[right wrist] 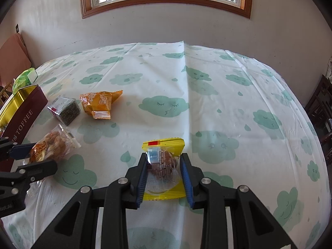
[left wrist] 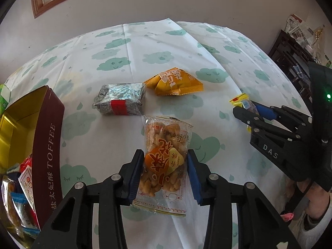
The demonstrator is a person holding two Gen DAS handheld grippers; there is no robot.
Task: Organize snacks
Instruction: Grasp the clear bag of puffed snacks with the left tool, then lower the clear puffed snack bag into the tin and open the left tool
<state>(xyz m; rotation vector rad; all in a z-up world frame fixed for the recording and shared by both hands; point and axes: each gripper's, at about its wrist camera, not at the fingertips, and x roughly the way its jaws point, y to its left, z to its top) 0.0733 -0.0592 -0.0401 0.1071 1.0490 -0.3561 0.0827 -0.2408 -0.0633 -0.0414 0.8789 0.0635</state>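
The clear crinkly packet of golden fried snacks with an orange label lies on the cloud-print tablecloth, pinched at its sides by my left gripper. I should lift gently so nothing crushes, then carry it left into the maroon toffee tin. My right gripper is clamped on the yellow-edged cake packet; I'd keep it steady.
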